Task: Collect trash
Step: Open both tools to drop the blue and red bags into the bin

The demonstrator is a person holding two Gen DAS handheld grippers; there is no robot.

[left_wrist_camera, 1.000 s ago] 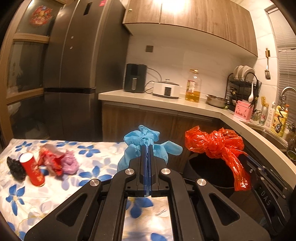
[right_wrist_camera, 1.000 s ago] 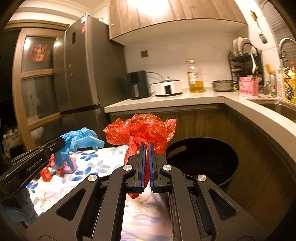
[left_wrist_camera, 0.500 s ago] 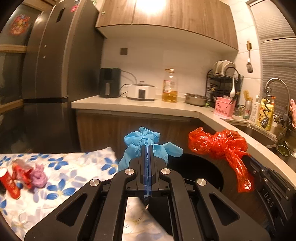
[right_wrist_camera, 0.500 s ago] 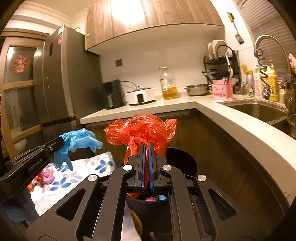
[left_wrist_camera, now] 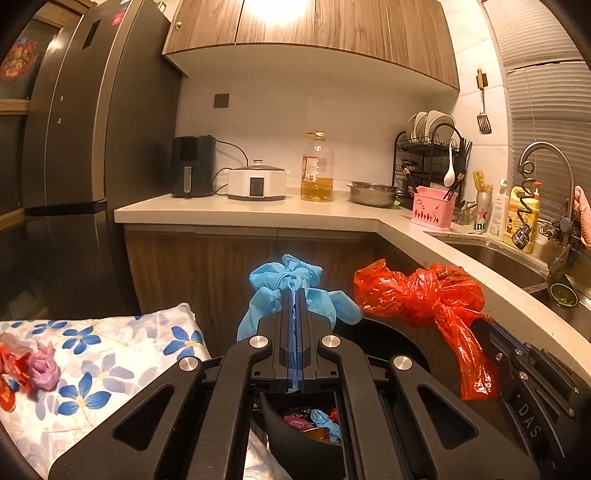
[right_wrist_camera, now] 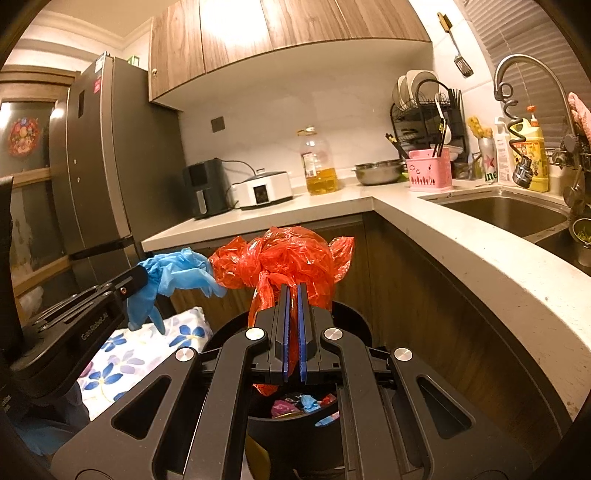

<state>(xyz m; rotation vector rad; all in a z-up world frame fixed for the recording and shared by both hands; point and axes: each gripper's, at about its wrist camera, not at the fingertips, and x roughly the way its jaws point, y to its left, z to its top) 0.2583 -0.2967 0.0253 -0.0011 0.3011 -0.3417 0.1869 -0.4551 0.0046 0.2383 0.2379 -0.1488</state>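
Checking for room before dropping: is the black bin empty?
Not empty. Crumpled pink, blue and red trash lies inside the black bin, seen below the right gripper.

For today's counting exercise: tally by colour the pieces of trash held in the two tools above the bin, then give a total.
Blue: 1, the blue glove in the left tool
Red: 1, the red plastic bag in the right tool
Total: 2

A home kitchen: fridge (left_wrist_camera: 85,155), sink (right_wrist_camera: 506,214), dish rack (left_wrist_camera: 432,147) (plates drying), wooden cabinets (left_wrist_camera: 314,33).
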